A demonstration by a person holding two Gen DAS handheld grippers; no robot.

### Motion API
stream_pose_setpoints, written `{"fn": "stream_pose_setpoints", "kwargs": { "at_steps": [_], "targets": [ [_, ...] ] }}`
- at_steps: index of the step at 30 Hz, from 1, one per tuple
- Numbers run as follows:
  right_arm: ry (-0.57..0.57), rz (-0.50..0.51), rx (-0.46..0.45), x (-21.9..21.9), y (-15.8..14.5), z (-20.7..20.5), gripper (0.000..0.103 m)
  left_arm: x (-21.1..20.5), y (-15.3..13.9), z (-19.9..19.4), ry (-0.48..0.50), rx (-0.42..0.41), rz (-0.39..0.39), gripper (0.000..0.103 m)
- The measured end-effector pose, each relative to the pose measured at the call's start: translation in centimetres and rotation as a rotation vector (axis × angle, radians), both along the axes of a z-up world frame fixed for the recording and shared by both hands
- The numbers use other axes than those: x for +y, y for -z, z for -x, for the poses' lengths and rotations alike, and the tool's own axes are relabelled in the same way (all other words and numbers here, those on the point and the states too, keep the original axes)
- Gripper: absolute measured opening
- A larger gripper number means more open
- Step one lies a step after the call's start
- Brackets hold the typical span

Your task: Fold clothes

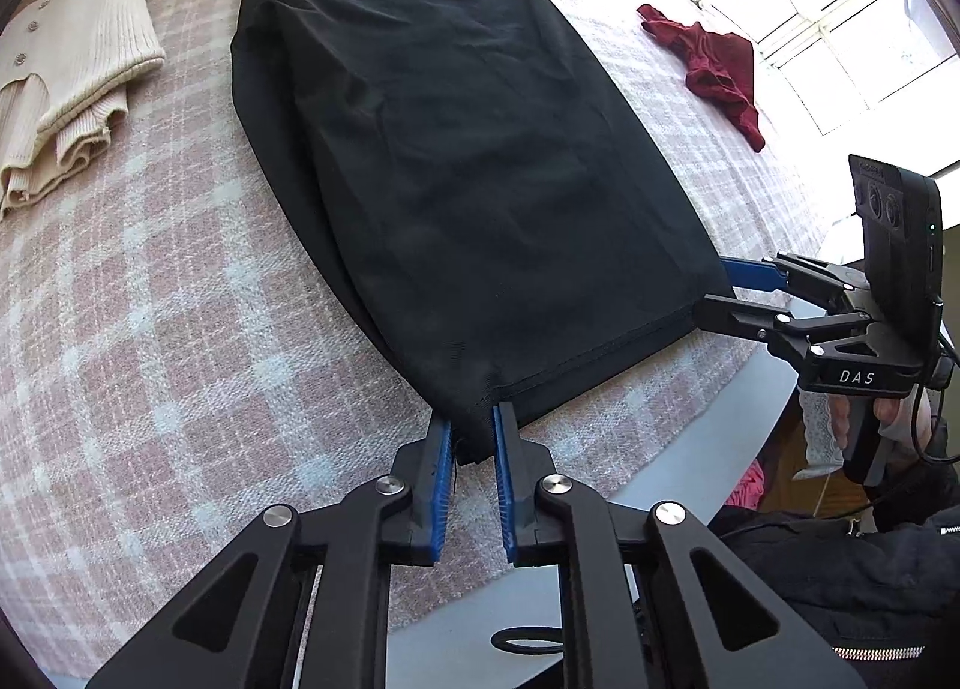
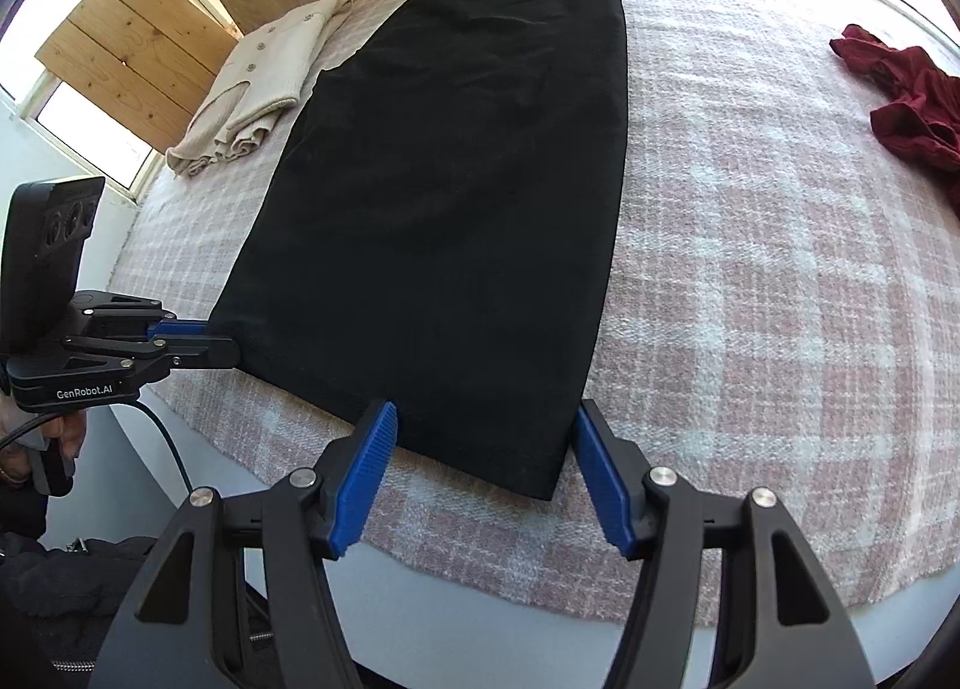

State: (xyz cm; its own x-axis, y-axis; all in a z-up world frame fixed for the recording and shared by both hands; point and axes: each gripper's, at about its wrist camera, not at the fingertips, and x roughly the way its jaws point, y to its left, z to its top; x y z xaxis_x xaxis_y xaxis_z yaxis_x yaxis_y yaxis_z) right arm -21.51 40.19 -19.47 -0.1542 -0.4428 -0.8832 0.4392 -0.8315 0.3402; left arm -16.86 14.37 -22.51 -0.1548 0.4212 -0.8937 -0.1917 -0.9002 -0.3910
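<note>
Left gripper (image 1: 471,437) jaws pinching black garment (image 1: 456,161) hem, right gripper (image 2: 486,425) jaws apart, waistband cropped.

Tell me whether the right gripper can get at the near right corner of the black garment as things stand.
Probably yes. The right gripper is open with the black garment's near right corner already between its pads, flat on the blanket, with nothing in the way. The left gripper grips the other corner.

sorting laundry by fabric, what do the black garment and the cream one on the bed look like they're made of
Black garment: looks like a thin, smooth woven fabric, matte, with fine creases and a stitched hem; exact fibre unclear. Cream garment: a ribbed knit, probably wool or cotton, soft and matte, with visible ribbing and small buttons.
</note>
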Motion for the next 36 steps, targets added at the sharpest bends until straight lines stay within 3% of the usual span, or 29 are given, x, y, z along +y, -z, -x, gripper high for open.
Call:
{"fn": "stream_pose_setpoints", "kwargs": {
  "at_steps": [5,8,10,11,12,16,20,29,36],
  "targets": [
    [0.02,0.061,-0.03,1.3,-0.2,-0.3,0.059,-1.0,-0.4,0.8,-0.011,0.007,-0.041,0.012],
    [0.007,0.038,-0.026,0.8,-0.2,-0.4,0.057,-0.9,-0.6,0.9,0.003,0.012,-0.04,0.012],
    [0.005,0.025,-0.031,0.3,0.0,-0.4,0.041,-0.8,-0.5,0.9,0.01,0.014,-0.042,0.012],
    [0.003,0.012,-0.035,0.0,0.2,-0.4,0.018,-0.7,-0.4,0.9,0.014,0.017,-0.041,0.012],
    [-0.003,-0.009,-0.041,-0.3,0.4,-0.3,0.009,-0.7,-0.4,0.9,0.02,0.019,-0.039,0.012],
    [-0.021,-0.033,-0.028,-0.8,0.4,-0.4,0.007,-0.5,-0.5,0.7,0.043,0.036,-0.035,0.012],
    [-0.009,-0.008,-0.014,-0.6,-0.5,0.3,0.007,-1.2,-1.1,1.0,0.021,0.053,-0.095,0.012],
    [0.077,0.18,0.046,1.0,-5.5,3.1,0.007,-3.9,-5.4,3.2,-0.033,0.164,-0.203,0.012],
    [0.07,0.148,0.067,0.6,-7.1,4.2,0.007,-4.2,-6.9,4.6,-0.001,0.197,-0.183,0.012]
  ]
}}
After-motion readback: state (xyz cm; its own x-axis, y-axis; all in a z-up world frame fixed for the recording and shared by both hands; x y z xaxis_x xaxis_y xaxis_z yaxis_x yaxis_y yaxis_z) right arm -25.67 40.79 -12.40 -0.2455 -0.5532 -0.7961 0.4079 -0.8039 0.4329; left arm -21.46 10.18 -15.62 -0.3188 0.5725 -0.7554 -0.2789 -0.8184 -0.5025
